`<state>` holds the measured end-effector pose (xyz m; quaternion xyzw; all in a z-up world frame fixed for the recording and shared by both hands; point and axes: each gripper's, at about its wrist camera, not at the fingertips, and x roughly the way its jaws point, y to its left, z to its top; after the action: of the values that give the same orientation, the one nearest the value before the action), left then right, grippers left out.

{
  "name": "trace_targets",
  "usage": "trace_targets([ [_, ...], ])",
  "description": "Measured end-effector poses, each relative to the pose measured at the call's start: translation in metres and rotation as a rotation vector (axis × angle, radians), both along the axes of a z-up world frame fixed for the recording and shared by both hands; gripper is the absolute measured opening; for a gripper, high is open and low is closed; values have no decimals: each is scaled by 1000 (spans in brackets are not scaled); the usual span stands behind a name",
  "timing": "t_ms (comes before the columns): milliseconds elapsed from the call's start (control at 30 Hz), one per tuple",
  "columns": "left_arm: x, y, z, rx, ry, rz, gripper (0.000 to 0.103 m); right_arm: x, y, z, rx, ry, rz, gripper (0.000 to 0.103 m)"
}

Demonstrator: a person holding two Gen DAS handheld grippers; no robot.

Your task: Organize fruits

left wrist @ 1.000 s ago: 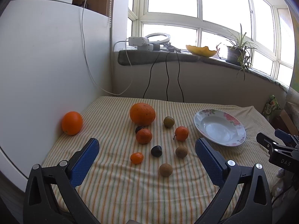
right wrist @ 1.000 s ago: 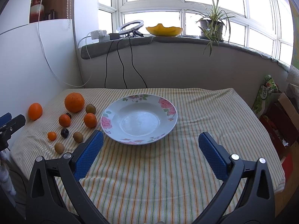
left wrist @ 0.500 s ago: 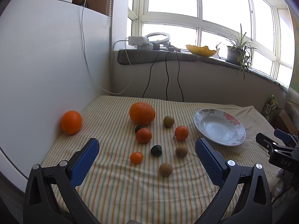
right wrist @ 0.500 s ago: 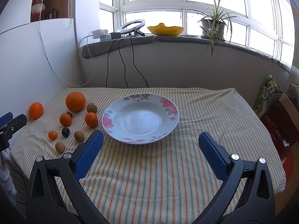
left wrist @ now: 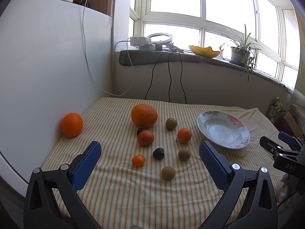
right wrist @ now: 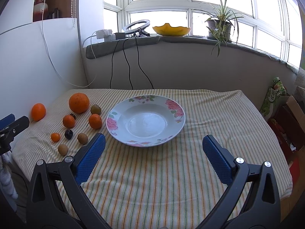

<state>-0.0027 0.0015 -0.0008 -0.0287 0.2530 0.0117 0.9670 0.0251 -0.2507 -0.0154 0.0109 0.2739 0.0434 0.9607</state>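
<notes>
Several fruits lie on the striped tablecloth: a large orange, an orange by the left wall, tangerines, a small tangerine, a dark plum, brown kiwis and a green fruit. An empty floral plate stands right of them, also in the left wrist view. My left gripper is open above the near fruits. My right gripper is open in front of the plate.
A white wall panel borders the table's left side. Cables hang from the windowsill behind, which holds a ring light, a yellow bowl and a potted plant. Boxes and bags stand beyond the table's right edge.
Both grippers have shifted only slightly; the right view has drifted a little left. Nothing on the table has moved.
</notes>
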Motion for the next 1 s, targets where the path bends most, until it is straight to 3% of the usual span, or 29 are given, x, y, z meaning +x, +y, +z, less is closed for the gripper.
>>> trace_targets([
  [1000,14,14,-10,-31,27,-3,102,14,11,-5,-8,26,52,103],
])
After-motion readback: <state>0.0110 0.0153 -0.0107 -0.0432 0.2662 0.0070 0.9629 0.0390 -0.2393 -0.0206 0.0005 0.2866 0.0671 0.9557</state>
